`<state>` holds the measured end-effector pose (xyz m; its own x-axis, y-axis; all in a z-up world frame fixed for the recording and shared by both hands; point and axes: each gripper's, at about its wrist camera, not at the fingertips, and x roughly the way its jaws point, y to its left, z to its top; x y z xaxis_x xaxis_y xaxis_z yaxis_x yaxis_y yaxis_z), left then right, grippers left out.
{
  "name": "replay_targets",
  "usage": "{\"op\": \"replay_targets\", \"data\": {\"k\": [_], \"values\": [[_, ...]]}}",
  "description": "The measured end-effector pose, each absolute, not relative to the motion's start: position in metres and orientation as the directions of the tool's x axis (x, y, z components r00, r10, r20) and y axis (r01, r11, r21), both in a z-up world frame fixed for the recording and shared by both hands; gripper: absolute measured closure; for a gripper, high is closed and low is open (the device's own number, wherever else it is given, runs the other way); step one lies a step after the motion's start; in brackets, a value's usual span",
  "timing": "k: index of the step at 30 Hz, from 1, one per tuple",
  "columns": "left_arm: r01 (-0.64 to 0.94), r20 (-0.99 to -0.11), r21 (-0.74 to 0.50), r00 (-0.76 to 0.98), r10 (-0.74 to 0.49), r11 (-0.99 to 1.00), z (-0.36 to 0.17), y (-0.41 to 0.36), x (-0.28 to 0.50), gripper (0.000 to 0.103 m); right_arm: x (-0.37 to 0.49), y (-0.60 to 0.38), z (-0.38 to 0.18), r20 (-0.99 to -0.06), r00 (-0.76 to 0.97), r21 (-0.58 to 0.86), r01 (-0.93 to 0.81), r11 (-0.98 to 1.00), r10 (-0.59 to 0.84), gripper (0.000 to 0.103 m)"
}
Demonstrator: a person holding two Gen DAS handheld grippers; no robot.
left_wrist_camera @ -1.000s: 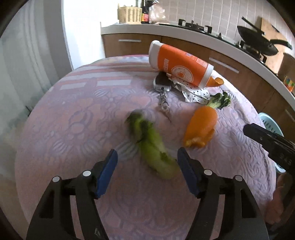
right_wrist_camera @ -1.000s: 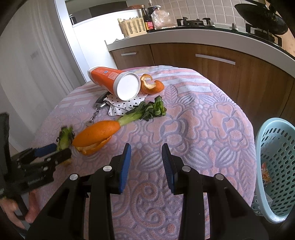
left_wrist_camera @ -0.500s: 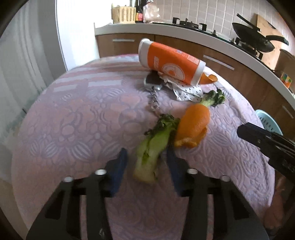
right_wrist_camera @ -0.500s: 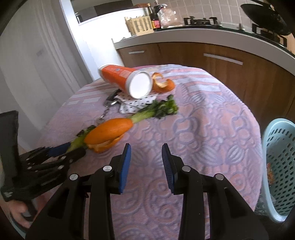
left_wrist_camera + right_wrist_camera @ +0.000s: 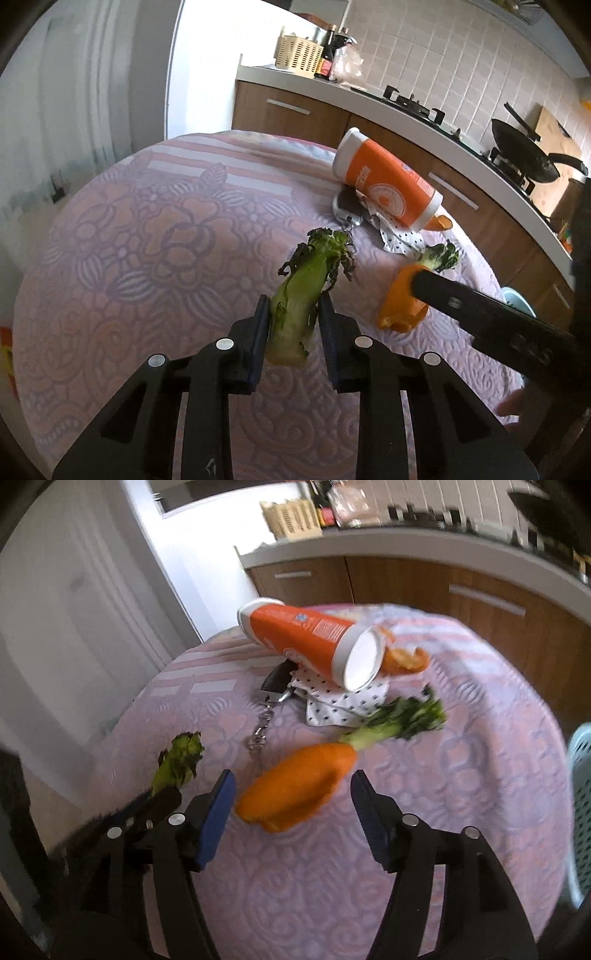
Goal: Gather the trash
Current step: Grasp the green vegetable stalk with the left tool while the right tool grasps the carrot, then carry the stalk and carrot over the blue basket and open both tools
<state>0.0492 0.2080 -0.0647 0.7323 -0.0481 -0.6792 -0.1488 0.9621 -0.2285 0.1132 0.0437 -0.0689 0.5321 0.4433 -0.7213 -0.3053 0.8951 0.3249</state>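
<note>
My left gripper [image 5: 293,301] is closing its jaws on a green vegetable stalk [image 5: 306,273], and the pads press its pale lower end. The stalk points up, clear of the pink tablecloth [image 5: 147,258]. In the right wrist view the same stalk [image 5: 181,760] shows at the left. My right gripper [image 5: 292,779] is opening its jaws, with a large orange peel [image 5: 288,794] lying between them on the cloth, untouched. One of its black fingers [image 5: 480,314] crosses the left wrist view over that peel [image 5: 399,306].
Further back lie an orange canister [image 5: 306,638] on its side, a polka-dot paper [image 5: 340,705], keys on a chain [image 5: 277,683], a curled peel [image 5: 406,661] and a second leafy stalk [image 5: 399,723]. A light blue basket [image 5: 581,805] stands right of the table. Kitchen cabinets stand behind.
The left jaws closed on the green stalk and lifted it upright. The right gripper moved left toward the orange peel and its jaws spread wide around it.
</note>
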Motion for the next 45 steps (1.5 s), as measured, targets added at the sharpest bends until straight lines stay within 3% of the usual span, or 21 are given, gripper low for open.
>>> {"op": "replay_targets", "data": {"k": [10, 12, 17, 21, 35, 45], "values": [[-0.142, -0.670, -0.218, 0.742, -0.042, 0.966, -0.064, 0.208, 0.048, 0.079, 0.123, 0.071, -0.088, -0.769, 0.564, 0.216, -0.213, 0.953, 0.300, 0.039], [-0.143, -0.669, -0.218, 0.742, -0.041, 0.965, -0.065, 0.208, 0.048, 0.079, 0.120, 0.073, -0.088, -0.769, 0.558, 0.212, -0.235, 0.948, 0.311, 0.052], [-0.146, -0.669, -0.216, 0.743, -0.037, 0.965, -0.065, 0.209, 0.048, 0.079, 0.104, 0.058, -0.079, -0.752, 0.548, 0.246, -0.282, 0.927, 0.367, 0.071], [-0.139, -0.652, -0.197, 0.757, -0.024, 0.970, -0.060, 0.205, 0.044, 0.079, 0.090, 0.038, -0.074, -0.730, 0.537, 0.286, -0.321, 0.903, 0.423, 0.080], [0.019, -0.586, -0.252, 0.793, -0.168, 0.967, -0.022, 0.148, 0.027, 0.078, 0.052, -0.021, -0.034, -0.635, 0.617, 0.253, -0.402, 0.880, 0.464, 0.083], [0.166, -0.591, -0.202, 0.765, -0.255, 0.965, 0.002, 0.073, 0.042, 0.078, 0.042, -0.094, -0.006, -0.593, 0.694, 0.220, -0.348, 0.911, 0.409, 0.083]]}}
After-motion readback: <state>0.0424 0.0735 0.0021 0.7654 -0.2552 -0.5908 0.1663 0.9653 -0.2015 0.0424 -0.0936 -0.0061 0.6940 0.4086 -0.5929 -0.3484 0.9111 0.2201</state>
